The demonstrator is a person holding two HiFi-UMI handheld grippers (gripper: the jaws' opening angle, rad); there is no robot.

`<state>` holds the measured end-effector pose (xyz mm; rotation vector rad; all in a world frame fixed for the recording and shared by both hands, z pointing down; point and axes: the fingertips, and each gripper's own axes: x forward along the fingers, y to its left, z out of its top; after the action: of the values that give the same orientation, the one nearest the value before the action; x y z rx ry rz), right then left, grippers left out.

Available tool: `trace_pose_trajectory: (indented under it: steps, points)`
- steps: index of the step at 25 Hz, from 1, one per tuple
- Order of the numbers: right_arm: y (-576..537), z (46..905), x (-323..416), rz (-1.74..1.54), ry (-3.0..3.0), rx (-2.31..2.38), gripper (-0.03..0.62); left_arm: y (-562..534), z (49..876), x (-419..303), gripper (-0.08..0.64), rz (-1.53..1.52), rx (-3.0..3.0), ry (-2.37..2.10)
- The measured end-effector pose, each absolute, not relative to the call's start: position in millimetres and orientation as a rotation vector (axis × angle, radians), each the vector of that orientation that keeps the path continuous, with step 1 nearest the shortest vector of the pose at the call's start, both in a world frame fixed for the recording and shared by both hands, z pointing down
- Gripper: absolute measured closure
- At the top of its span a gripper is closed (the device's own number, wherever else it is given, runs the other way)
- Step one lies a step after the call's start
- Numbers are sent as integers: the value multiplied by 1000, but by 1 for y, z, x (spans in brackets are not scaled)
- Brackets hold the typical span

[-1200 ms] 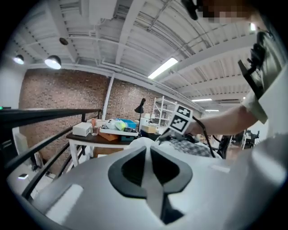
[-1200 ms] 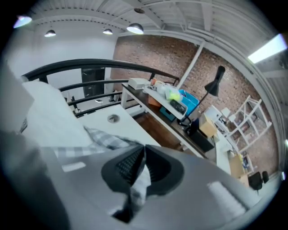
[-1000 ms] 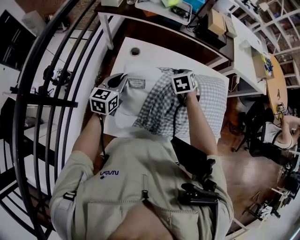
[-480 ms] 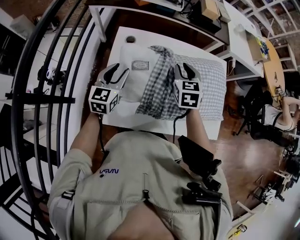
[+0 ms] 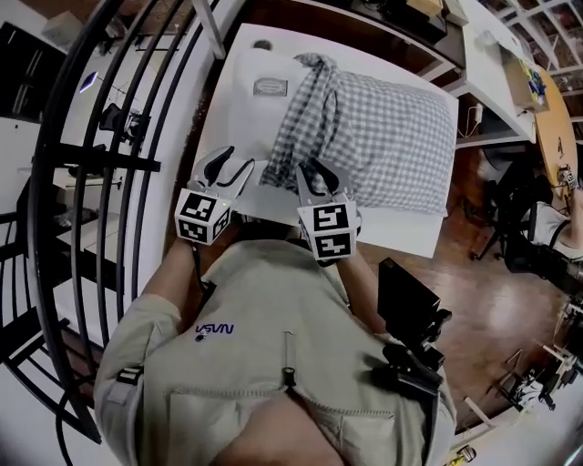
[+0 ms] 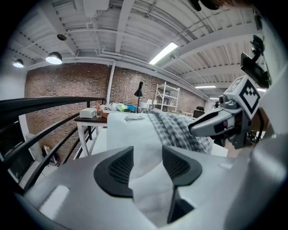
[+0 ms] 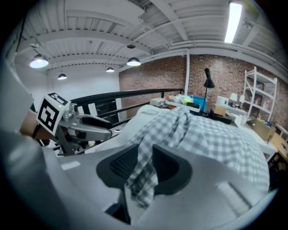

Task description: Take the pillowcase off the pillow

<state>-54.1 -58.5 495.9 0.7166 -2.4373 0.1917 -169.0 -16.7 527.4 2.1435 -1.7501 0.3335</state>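
Note:
A white pillow (image 5: 250, 118) lies on the white table (image 5: 401, 232), its right part inside a grey checked pillowcase (image 5: 383, 127). Both grippers are at the pillow's near edge. My left gripper (image 5: 232, 168) has just been opening its jaws, and the bare pillow end (image 6: 130, 134) bulges loosely between them in the left gripper view (image 6: 147, 164). My right gripper (image 5: 311, 177) has also just been opening. The pillowcase's open edge (image 7: 144, 179) drapes slack through its jaws (image 7: 145, 164), with the rest of the pillowcase (image 7: 211, 139) spread out beyond.
A black curved railing (image 5: 82, 182) runs along the left of the table. A cluttered desk (image 5: 401, 18) stands beyond the far edge. Wooden floor (image 5: 474, 209) and an office chair are to the right. A black device (image 5: 410, 309) hangs at the person's hip.
Both grippers have drawn back toward the person, from mid-pillow to its near edge. Their jaws, shut a second ago, now stand apart. The pillowcase's edge stays about where it was.

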Motion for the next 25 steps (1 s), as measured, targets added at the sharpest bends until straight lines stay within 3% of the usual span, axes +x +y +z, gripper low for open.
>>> trace_pose_trajectory:
  steps: [12, 14, 15, 17, 25]
  points:
    - [-15, 591, -60, 208, -2279, 586, 445, 4, 617, -137, 307, 742, 2114, -1631]
    - [-18, 600, -66, 174, -2240, 637, 452, 5, 629, -135, 379, 829, 2130, -1598]
    - [-20, 601, -68, 149, -2225, 664, 520, 5, 630, -135, 450, 860, 2146, -1593]
    - [-21, 589, -66, 108, -2223, 709, 568, 3, 614, -137, 512, 853, 2188, -1617]
    - [-40, 499, 8, -115, -2183, 1049, 575, -16, 503, -167, 528, 554, 2336, -1757]
